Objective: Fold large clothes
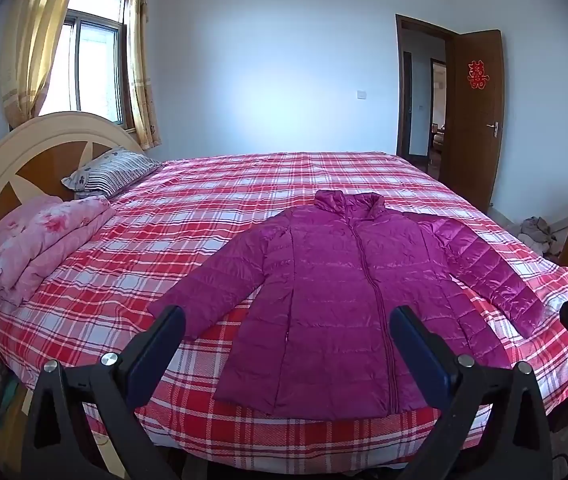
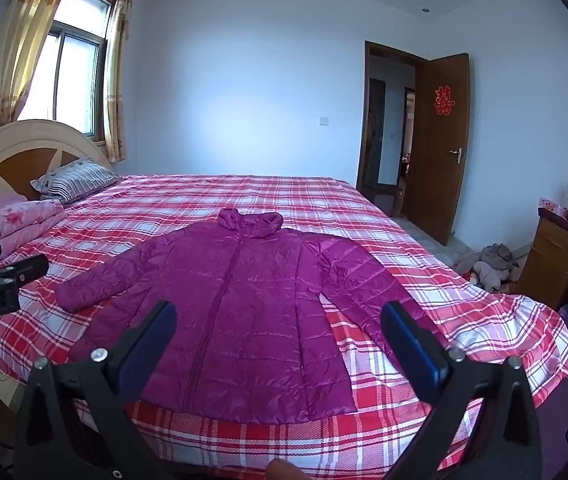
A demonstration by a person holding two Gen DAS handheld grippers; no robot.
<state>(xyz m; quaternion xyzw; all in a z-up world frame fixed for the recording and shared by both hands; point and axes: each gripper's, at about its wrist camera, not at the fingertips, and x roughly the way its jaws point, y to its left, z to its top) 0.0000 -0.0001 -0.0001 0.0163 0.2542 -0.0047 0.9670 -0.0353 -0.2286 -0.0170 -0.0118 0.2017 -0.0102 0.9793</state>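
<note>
A magenta quilted jacket [image 1: 323, 300] lay flat and front-up on the bed [image 1: 204, 208], which was covered in a red-and-white plaid sheet. The jacket was zipped shut, its collar pointing toward the bed's far edge and its hem just short of the near edge. Both sleeves were spread out from the body, each slanting down toward the near edge of the bed.

The left tongs [image 1: 287, 326] hung above the jacket's hem with their blue-padded fingers [image 1: 164, 340] wide apart, holding nothing and not touching the cloth. The right tongs [image 2: 278, 322] hung likewise over the jacket's lower half, fingers [image 2: 411, 344] spread wide and empty, the jacket [image 2: 244, 300] lying between them in that view.

At the head of the bed, left of the jacket and well apart from it, a folded pink floral quilt [image 1: 40, 240] and a striped pillow [image 1: 112, 174] rested against the rounded headboard [image 1: 24, 152]. Beyond the jacket's collar, past the bed's far corner, a brown door [image 1: 475, 112] stood open. On the floor off the jacket's right sleeve lay a heap of clothes [image 2: 487, 264] beside a wooden cabinet [image 2: 563, 256].
</note>
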